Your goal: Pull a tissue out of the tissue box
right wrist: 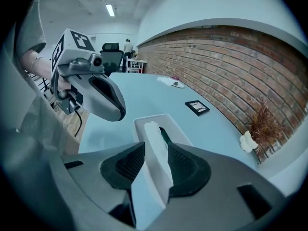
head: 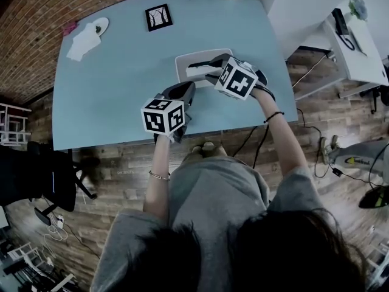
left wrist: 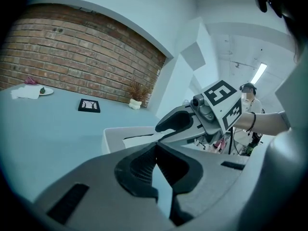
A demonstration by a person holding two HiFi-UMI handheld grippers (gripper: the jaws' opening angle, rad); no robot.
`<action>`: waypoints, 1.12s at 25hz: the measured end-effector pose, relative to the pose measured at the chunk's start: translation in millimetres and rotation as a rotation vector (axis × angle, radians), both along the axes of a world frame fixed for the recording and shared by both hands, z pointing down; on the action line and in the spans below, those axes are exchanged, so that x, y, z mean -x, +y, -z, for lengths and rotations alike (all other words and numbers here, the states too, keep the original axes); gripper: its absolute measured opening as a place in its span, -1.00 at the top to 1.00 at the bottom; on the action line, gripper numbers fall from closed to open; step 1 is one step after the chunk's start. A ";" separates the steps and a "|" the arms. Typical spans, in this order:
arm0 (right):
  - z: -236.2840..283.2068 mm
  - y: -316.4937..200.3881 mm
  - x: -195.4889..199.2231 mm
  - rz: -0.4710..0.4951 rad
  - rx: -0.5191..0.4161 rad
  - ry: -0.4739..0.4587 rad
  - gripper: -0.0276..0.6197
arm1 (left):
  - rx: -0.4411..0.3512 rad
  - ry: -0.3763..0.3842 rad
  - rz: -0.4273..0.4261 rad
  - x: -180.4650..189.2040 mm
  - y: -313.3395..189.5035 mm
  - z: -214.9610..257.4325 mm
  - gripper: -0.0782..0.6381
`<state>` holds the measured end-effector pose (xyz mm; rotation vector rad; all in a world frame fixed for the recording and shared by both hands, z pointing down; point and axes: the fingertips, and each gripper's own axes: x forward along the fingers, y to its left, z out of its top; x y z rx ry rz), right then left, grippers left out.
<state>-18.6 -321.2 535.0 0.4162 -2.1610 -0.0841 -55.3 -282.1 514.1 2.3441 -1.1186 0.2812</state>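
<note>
Left tool (head: 182, 92): closed, empty, just beside the tissue box (head: 180, 64); best pressed on its rim.
Tissue (right wrist: 152, 134): poking from the box slot.
Right tool (right wrist: 155, 155): spread wide above the box, astride the tissue, seemingly not touching; close on the tuft alone, then lift straight.

- No word, brand or number can be read in any view.
- Marker cube (head: 163, 115) on the left gripper (head: 184, 91) and marker cube (head: 236, 78) on the right gripper (head: 205, 69): black-and-white square patterns, no letters.
- Framed picture (head: 158, 17), beyond both grippers' tips: a dark drawing, no writing.
- Pale machine (head: 360, 158) on the floor, well to the right gripper's right: a dark mark, too small to read.
</note>
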 end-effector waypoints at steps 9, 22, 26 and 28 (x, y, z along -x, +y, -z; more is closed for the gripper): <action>-20.2 -9.7 11.1 0.061 0.029 0.088 0.49 | 0.031 0.009 -0.005 10.9 -3.0 -9.0 0.77; -32.1 -20.8 15.4 0.034 0.024 0.114 0.66 | 0.060 0.006 -0.020 17.0 -2.9 -20.3 0.77; -30.8 -23.9 12.4 0.021 -0.003 0.134 0.84 | 0.062 0.004 -0.025 18.9 -3.1 -20.2 0.77; -29.9 -24.7 12.2 0.014 -0.007 0.132 0.88 | 0.063 0.004 -0.029 20.0 -3.4 -20.2 0.77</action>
